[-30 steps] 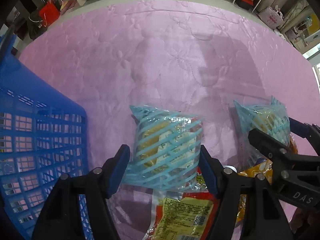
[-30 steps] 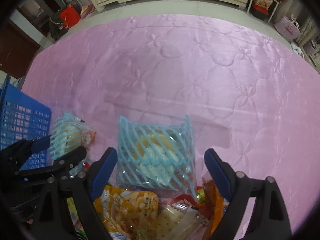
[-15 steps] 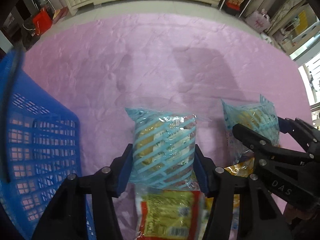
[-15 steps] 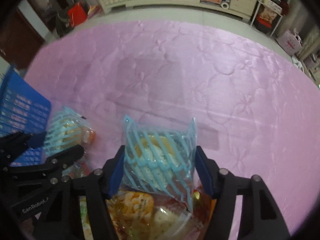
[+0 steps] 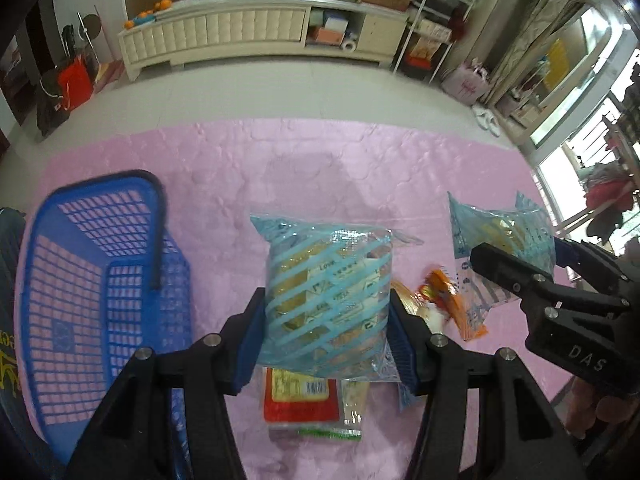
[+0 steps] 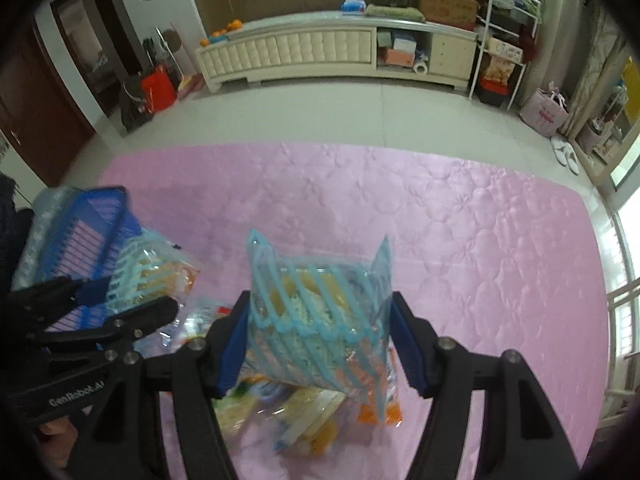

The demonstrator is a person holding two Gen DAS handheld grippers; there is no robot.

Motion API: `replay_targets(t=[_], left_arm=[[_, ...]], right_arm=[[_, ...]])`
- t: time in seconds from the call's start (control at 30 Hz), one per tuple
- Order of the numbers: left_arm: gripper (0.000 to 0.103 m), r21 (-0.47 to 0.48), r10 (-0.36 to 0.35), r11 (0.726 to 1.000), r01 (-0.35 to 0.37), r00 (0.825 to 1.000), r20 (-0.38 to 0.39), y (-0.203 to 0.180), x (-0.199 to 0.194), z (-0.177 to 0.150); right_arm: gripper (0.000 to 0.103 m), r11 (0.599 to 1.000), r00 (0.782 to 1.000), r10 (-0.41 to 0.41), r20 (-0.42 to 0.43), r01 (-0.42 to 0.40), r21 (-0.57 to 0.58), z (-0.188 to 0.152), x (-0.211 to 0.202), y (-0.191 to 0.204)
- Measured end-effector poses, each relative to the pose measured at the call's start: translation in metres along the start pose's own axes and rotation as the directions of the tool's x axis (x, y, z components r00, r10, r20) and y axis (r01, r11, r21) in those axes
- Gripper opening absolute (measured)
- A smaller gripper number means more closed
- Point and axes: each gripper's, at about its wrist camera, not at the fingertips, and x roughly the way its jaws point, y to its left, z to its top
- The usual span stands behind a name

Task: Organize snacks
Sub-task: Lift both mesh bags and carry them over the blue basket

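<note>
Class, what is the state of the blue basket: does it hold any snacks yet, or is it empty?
Empty, as far as it shows. In the left wrist view the blue basket shows only pink cloth through its mesh; its nearest corner is hidden.

Blue-striped packets (image 5: 326, 300), blue basket (image 5: 92, 288), pink quilt (image 5: 320, 168)

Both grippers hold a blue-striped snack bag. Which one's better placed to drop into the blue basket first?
Left. The left gripper, shut on its striped bag, sits right beside the blue basket. The right gripper and its bag are farther away, beyond the left gripper.
</note>
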Motion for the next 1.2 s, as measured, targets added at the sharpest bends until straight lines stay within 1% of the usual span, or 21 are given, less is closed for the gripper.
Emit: replay_targets(t=[0.1,0.13,0.33,0.47,0.6,0.7,0.83,0.93,1.07,1.2], left_arm=[[0.054,0.013,0.017,1.000,-0.017,0.999,0.033,0.012,-0.024,-0.009],[0.054,0.014,0.018,1.000,-0.019,0.999,0.038,0.019,-0.024,-0.011],[0.054,-0.001,0.010,1.000,-0.010,0.998,0.059,0.054,-0.051,-0.030],[0.054,-0.002,0.039,0.999,-0.039,0.997,0.073,0.084,-0.066,-0.038],[0.054,-0.018,0.053,0.998,-0.052,0.996,0.071,0.110,-0.075,-0.038],[0.054,-0.037,0.079,0.996,-0.077,0.995,0.065,0.133,-0.081,-0.035],[0.054,-0.058,0.087,0.995,-0.083,0.994,0.068,0.160,-0.088,-0.032],[0.054,-0.089,0.084,0.993,-0.079,0.995,0.056,0.184,-0.086,-0.028],[0.054,-0.089,0.102,0.991,-0.098,0.994,0.045,0.201,-0.083,-0.020],[0.054,-0.108,0.091,0.990,-0.088,0.996,0.026,0.209,-0.073,-0.016]], right_arm=[[0.069,0.999,1.000,-0.015,0.027,0.016,-0.028,0.003,-0.017,0.023],[0.069,0.999,0.999,-0.012,0.032,0.013,-0.030,0.001,-0.019,0.024],[0.069,0.999,0.998,0.032,0.045,-0.033,0.002,-0.007,-0.032,0.043],[0.069,0.998,0.997,0.064,0.042,-0.064,0.015,-0.009,-0.032,0.067],[0.069,0.995,0.995,0.096,0.039,-0.096,0.004,-0.002,-0.024,0.094],[0.069,0.992,0.991,0.125,0.036,-0.125,-0.010,0.006,-0.019,0.118],[0.069,0.989,0.989,0.145,0.020,-0.144,-0.031,0.017,-0.009,0.143],[0.070,0.987,0.988,0.155,0.006,-0.154,-0.053,0.024,0.001,0.164],[0.070,0.983,0.985,0.173,-0.023,-0.174,-0.067,0.030,0.017,0.183],[0.070,0.979,0.980,0.189,-0.059,-0.193,-0.061,0.039,0.038,0.193]])
